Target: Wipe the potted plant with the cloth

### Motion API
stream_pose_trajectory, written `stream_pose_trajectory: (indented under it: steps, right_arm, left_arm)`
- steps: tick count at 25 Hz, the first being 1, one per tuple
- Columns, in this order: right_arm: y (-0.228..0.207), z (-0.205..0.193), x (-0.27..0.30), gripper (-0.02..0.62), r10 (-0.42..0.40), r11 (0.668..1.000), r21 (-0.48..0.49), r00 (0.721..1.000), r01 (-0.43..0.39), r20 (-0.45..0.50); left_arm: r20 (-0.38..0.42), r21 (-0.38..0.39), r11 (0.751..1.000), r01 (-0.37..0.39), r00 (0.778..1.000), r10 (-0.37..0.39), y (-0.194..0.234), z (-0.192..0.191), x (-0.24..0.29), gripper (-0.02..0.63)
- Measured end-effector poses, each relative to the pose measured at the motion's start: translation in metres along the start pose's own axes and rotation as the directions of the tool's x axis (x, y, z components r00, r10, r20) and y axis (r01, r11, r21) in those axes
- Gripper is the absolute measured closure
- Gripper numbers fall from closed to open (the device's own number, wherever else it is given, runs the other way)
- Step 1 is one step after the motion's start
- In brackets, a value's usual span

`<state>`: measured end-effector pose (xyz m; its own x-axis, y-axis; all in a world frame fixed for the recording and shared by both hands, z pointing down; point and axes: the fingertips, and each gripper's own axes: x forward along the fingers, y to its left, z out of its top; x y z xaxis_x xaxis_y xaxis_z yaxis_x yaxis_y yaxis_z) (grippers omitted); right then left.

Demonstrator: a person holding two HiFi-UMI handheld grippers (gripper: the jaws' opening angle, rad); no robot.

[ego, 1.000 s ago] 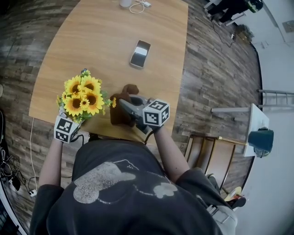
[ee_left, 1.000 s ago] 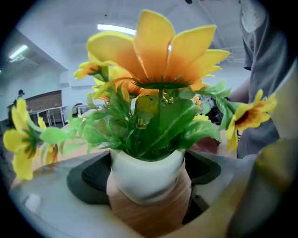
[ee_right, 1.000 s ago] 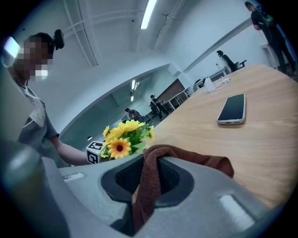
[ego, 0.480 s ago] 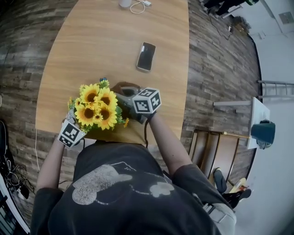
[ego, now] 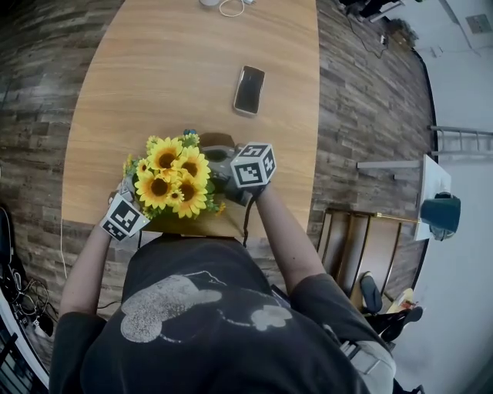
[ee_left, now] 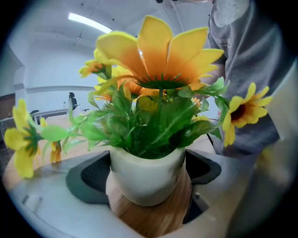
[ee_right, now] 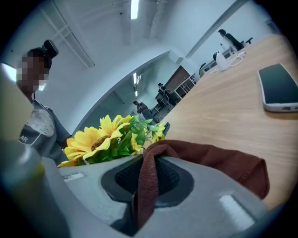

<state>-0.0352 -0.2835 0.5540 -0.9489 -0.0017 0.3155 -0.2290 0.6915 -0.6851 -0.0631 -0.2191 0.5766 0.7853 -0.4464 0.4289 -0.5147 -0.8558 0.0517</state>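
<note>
The potted plant is a bunch of yellow sunflowers (ego: 171,183) in a white pot (ee_left: 148,174), near the front edge of the wooden table (ego: 154,77). My left gripper (ee_left: 149,169) has its jaws spread wide, one pad on each side of the pot, gripping it. My right gripper (ee_right: 148,179) is shut on a brown cloth (ee_right: 219,162), a fold of which is pinched between its pads. In the head view the right gripper (ego: 225,166) is close against the right side of the flowers. The cloth is mostly hidden behind the blooms there.
A dark phone (ego: 249,90) lies on the table beyond the plant and shows in the right gripper view as well (ee_right: 279,90). A white cable (ego: 229,8) lies at the far edge. A wooden chair (ego: 362,246) stands right of me on the plank floor.
The right gripper has carried the cloth left, from open table up against the flowers, which now cover most of it. The plant has turned in the left gripper.
</note>
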Motion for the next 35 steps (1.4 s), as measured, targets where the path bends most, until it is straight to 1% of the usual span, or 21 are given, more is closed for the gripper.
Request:
stream_pose_trajectory:
  steps: [2, 4, 7, 11, 15, 17, 19, 21, 24, 27, 29, 32, 35]
  right_arm:
    - [0.000, -0.005, -0.005, 0.551, -0.017, 1.000, 0.011, 1.000, 0.017, 0.010]
    - [0.000, -0.010, -0.009, 0.551, -0.038, 0.999, 0.019, 0.999, 0.038, 0.020]
    - [0.002, -0.019, -0.018, 0.551, -0.077, 0.997, 0.031, 0.996, 0.076, 0.042]
    - [0.008, -0.035, -0.032, 0.551, -0.133, 0.990, 0.058, 0.988, 0.129, 0.077]
    - [0.023, -0.054, -0.042, 0.551, -0.175, 0.983, 0.068, 0.978, 0.168, 0.111]
    - [0.033, -0.064, -0.042, 0.551, -0.186, 0.982, 0.063, 0.976, 0.180, 0.115]
    - [0.044, -0.074, -0.038, 0.551, -0.187, 0.982, 0.050, 0.977, 0.182, 0.104]
    - [0.054, -0.081, -0.032, 0.551, -0.184, 0.983, 0.024, 0.979, 0.183, 0.085]
    - [0.065, -0.087, -0.024, 0.550, -0.177, 0.984, -0.026, 0.982, 0.179, 0.063]
    - [0.078, -0.094, -0.017, 0.551, -0.140, 0.989, -0.050, 0.989, 0.142, 0.043]
    - [0.088, -0.099, -0.014, 0.551, -0.105, 0.992, -0.071, 0.994, 0.106, 0.021]
    - [0.097, -0.101, -0.016, 0.551, -0.076, 0.991, -0.111, 0.997, 0.075, -0.006]
    - [0.102, -0.101, -0.029, 0.551, -0.068, 0.992, -0.108, 0.997, 0.070, 0.025]
  left_arm:
    - [-0.001, -0.034, 0.999, -0.011, 1.000, 0.011, 0.001, -0.003, 0.001, 0.058]
    - [0.005, -0.051, 0.998, -0.035, 0.999, 0.035, 0.003, -0.004, 0.000, 0.043]
    - [0.010, -0.046, 0.996, -0.078, 0.997, 0.078, 0.006, -0.003, -0.002, 0.025]
    - [0.020, -0.041, 0.988, -0.149, 0.988, 0.150, 0.009, -0.002, -0.010, 0.021]
    - [0.072, -0.127, 0.968, -0.215, 0.972, 0.226, 0.012, 0.000, -0.021, 0.021]
    - [0.098, -0.155, 0.957, -0.245, 0.960, 0.262, 0.013, 0.003, -0.027, 0.021]
    - [0.093, -0.177, 0.946, -0.271, 0.952, 0.290, 0.013, -0.001, -0.032, 0.021]
    - [0.070, -0.190, 0.939, -0.287, 0.950, 0.305, 0.010, -0.005, -0.037, 0.021]
    - [0.030, -0.169, 0.936, -0.309, 0.948, 0.318, 0.007, -0.011, -0.040, 0.021]
    - [-0.007, -0.185, 0.923, -0.338, 0.939, 0.343, -0.003, -0.017, -0.041, 0.021]
    - [-0.015, -0.188, 0.913, -0.361, 0.931, 0.365, -0.008, -0.021, -0.041, 0.020]
    - [-0.027, -0.215, 0.896, -0.389, 0.919, 0.392, -0.016, -0.021, -0.037, 0.020]
    - [-0.030, -0.230, 0.880, -0.415, 0.907, 0.420, -0.025, -0.008, -0.033, 0.018]
